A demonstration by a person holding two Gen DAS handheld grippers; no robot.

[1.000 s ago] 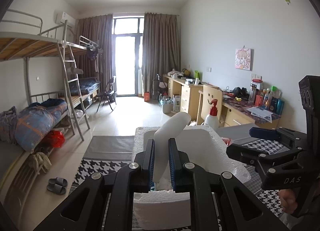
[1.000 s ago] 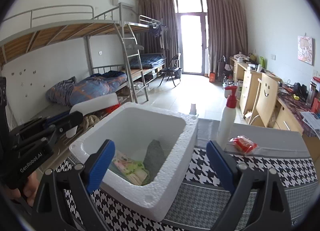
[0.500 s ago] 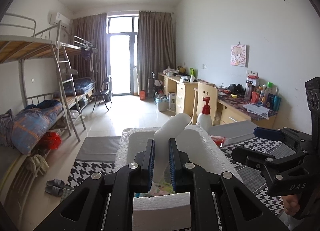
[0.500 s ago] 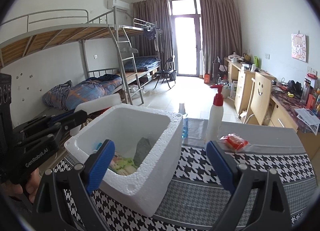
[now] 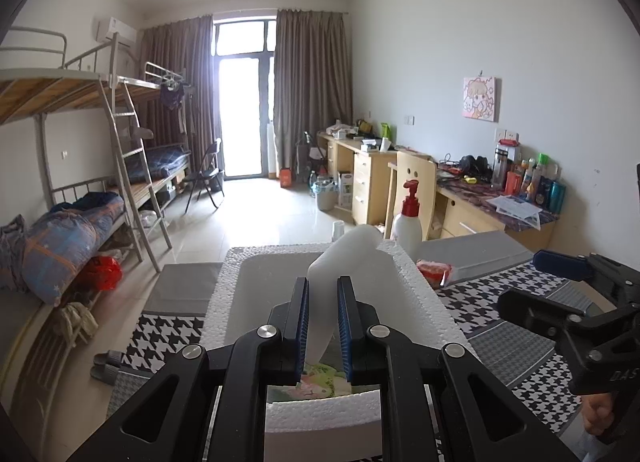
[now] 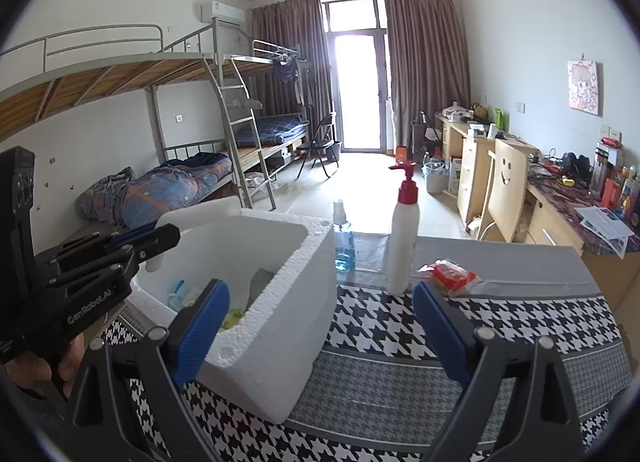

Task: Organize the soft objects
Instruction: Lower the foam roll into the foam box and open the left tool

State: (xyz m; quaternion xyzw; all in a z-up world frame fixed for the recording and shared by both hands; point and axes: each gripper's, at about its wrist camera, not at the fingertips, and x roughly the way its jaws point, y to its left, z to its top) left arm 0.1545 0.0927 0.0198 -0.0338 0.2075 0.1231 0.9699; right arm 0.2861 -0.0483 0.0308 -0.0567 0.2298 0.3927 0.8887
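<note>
The left hand-held gripper [image 5: 322, 326] is closed narrowly on a white foam block [image 5: 344, 262], which juts up and forward over the open top of the white foam box [image 6: 276, 302]; from the right wrist view the block shows as a pale slab [image 6: 196, 213] at the box's far left edge, so it looks held above or at the rim rather than let go inside. Inside the box lie several soft things already: a pale printed cloth [image 5: 320, 380], a yellow-green piece [image 6: 234, 316], a grey piece [image 6: 262, 280] and something light blue [image 6: 180, 290]. So the job seems well under way, with the block the piece now in hand. Further right on the houndstooth-covered surface [image 6: 400, 326] stand a blue bottle [image 6: 343, 246] and a white pump bottle [image 6: 404, 238], and a red packet [image 6: 450, 274] lies loose; whether it belongs in the box I cannot tell. The right hand-held gripper [image 6: 320, 326] is spread wide and holds nothing, aimed between box and packet.
</note>
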